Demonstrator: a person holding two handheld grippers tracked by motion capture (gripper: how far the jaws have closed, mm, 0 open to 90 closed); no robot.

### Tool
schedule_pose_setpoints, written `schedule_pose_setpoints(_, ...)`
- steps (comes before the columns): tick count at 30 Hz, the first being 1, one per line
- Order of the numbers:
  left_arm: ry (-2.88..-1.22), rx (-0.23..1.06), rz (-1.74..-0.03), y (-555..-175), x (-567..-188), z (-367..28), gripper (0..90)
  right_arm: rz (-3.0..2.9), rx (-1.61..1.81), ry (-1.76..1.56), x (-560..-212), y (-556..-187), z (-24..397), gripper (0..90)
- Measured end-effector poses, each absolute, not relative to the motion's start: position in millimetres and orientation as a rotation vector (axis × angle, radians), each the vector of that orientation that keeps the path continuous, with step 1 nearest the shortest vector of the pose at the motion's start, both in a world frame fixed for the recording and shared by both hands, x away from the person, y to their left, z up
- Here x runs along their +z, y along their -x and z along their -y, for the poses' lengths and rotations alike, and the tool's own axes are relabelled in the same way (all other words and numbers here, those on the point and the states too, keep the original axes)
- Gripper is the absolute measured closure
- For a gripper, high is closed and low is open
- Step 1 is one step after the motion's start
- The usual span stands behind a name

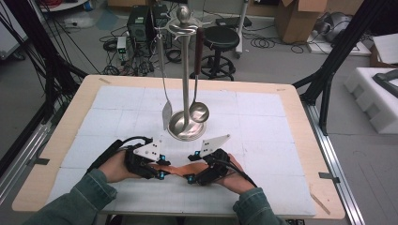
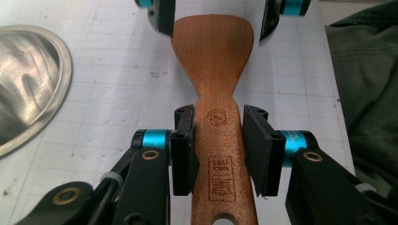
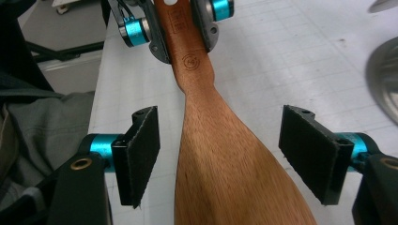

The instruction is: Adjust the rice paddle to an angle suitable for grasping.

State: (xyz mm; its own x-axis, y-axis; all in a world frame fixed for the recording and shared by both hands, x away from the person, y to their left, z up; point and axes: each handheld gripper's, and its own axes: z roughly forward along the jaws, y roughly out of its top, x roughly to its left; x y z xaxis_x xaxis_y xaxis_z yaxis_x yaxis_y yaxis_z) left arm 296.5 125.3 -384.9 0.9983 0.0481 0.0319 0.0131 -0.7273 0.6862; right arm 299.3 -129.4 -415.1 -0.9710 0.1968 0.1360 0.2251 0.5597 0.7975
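A wooden spatula [image 1: 176, 169] hangs level just above the white mat near the table's front middle. My left gripper [image 1: 159, 168] is shut on its narrow handle [image 2: 218, 140], with both black pads against the handle's sides beside a round stamp. My right gripper [image 1: 190, 171] faces it from the other end. Its jaws stand open on either side of the broad blade [image 3: 225, 168], with a gap between each pad and the wood. The right gripper view has the left gripper [image 3: 180, 23] clamped on the handle farther off.
A steel utensil stand [image 1: 186, 70] rises just behind the grippers on a round base [image 1: 187, 125]. A ladle [image 1: 199, 111] and a flat metal turner [image 1: 166, 115] hang from it. The base's rim [image 2: 28, 84] lies close to the left gripper. Stool and boxes stand beyond the table.
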Motion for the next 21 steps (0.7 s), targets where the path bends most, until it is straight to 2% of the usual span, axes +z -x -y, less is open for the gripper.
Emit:
schedule_pose_setpoints(12, -2.386, 0.047, -0.007, -294.0, -378.7, -111.2, 65.4, 2.759, -1.332, 0.317, -425.2, -302.1, 109.7, 31.5)
schedule_pose_setpoints(16, -2.385, 0.041, 0.005, -293.4, -377.3, -108.0, 65.3, 2.742, -1.32, 0.302, -427.6, -303.7, 106.8, 36.0)
schedule_pose_setpoints(21, -2.376, 0.038, 0.009, -293.0, -375.6, -107.7, 65.4, 2.715, -1.311, 0.276, -428.5, -305.5, 105.3, 47.7)
